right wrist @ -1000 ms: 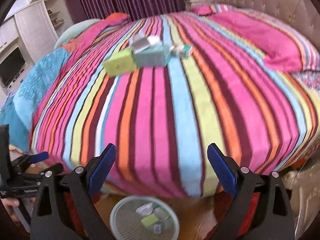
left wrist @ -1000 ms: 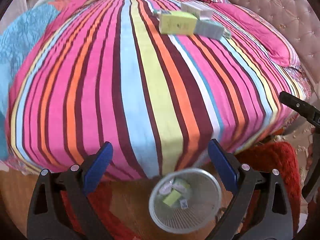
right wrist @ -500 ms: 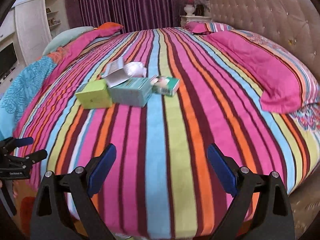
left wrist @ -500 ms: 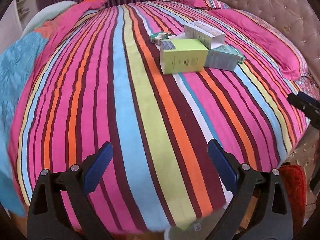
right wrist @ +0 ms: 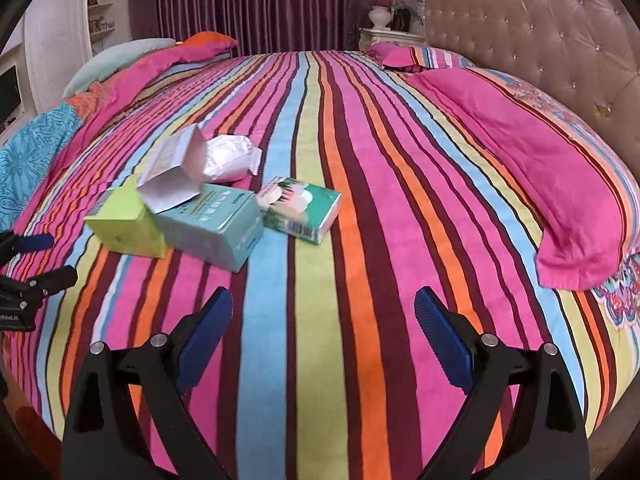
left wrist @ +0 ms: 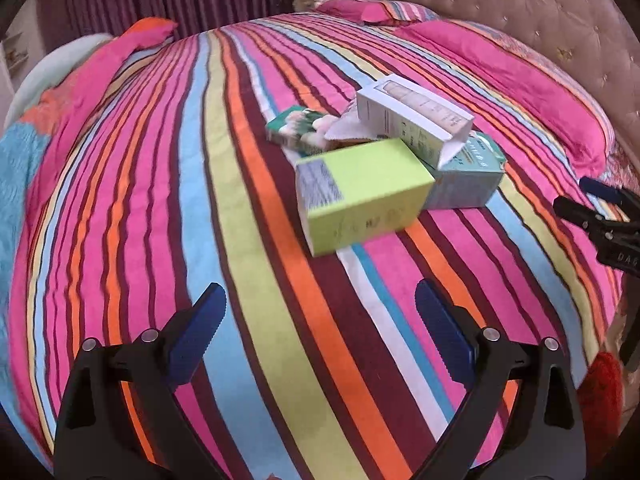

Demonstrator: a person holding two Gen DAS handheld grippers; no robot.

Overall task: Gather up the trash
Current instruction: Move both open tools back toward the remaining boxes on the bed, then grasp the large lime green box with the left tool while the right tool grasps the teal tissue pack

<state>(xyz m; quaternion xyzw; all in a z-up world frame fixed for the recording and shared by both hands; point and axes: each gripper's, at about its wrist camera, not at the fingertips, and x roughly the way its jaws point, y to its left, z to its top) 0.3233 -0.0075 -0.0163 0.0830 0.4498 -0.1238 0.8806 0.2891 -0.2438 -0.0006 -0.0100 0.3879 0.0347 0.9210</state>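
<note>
Your left gripper [left wrist: 316, 312] hangs with jaws apart and empty, short of the lime-green box [left wrist: 362, 194] on the striped bedspread [left wrist: 224, 216]. Touching that box: a teal box [right wrist: 216, 226], an open white carton [left wrist: 416, 118]. Beyond it, a green packet [right wrist: 302, 210]. Your right gripper [right wrist: 324, 316] gapes wide, empty.

Left gripper [left wrist: 318, 312] is held above the striped bedspread [left wrist: 248, 240], angled downward, jaws spread wide with nothing between the blue pads. Right gripper [right wrist: 324, 314] is likewise held over the bedspread, tilted down, jaws wide apart and empty. Each gripper is seen at the edge of the other's view.
</note>
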